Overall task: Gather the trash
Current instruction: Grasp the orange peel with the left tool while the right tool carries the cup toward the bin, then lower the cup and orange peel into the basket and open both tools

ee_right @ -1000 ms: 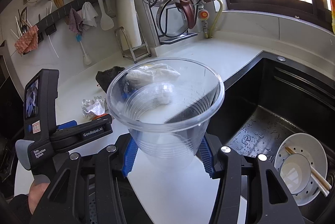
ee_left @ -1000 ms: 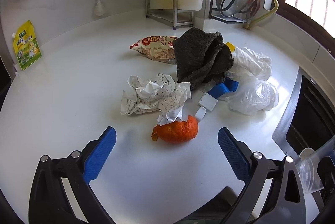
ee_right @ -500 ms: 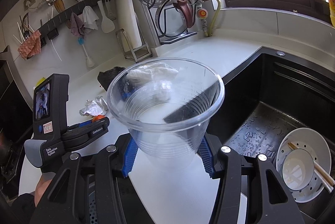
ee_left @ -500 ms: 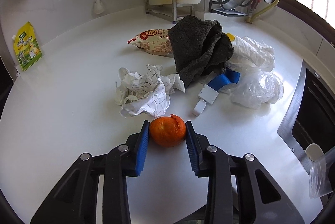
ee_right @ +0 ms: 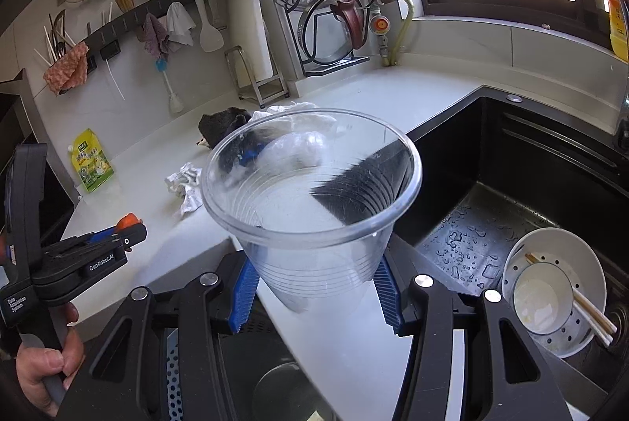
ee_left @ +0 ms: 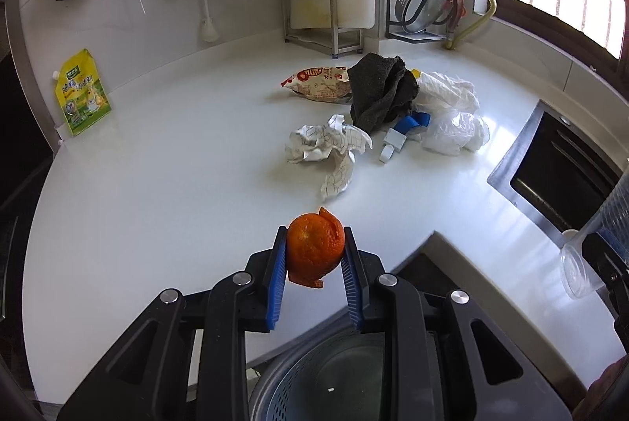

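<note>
Left gripper (ee_left: 313, 256) closing blue fingers on the orange citrus peel (ee_left: 314, 251), lifted above the white desk (ee_left: 165, 185). Right gripper (ee_right: 316, 287) clamps the clear plastic cup (ee_right: 312, 201). Crumpled checked paper (ee_left: 328, 149), snack wrapper (ee_left: 316, 83) and plastic bags (ee_left: 452, 118) await.

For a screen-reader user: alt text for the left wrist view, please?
Left gripper jaws closing on an orange peel, lifted above a white counter. Behind lie crumpled paper, a dark cloth and plastic bags.
</note>
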Demonstrator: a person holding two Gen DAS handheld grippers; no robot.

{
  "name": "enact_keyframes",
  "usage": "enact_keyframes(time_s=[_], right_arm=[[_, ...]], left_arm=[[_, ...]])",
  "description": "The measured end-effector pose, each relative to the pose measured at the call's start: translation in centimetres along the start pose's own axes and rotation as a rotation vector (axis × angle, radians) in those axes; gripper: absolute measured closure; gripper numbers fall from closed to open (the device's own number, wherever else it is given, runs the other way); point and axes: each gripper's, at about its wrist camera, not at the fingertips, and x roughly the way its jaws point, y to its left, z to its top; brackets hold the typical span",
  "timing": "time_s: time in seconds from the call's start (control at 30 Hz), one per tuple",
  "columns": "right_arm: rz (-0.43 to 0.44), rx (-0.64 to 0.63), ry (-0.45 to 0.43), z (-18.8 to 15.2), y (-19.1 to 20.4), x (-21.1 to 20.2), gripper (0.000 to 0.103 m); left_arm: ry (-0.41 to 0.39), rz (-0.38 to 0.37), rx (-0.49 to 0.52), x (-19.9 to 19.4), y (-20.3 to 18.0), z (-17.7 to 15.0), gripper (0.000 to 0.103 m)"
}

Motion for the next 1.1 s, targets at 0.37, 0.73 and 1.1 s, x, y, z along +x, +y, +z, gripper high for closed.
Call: enact_keyframes(time_s=[0.37, 0.73, 1.1], right_arm=[[0.091, -0.097, 0.132, -6.4, 5.3, -3.5, 0.053], [0.072, -0.108, 0.234, -12.0, 6.6, -2.6, 0.053], [0.065, -0.117, 0.293, -14.3, 6.5, -0.8, 0.053]], left_arm=[[0.045, -0.034, 0.042, -4.5, 1.0, -8.2, 0.077], [0.108, -0.049, 0.047, -3.6, 1.5, -12.9, 0.077], [0.148, -0.058, 0.030, -2.6, 1.9, -14.5, 0.077]])
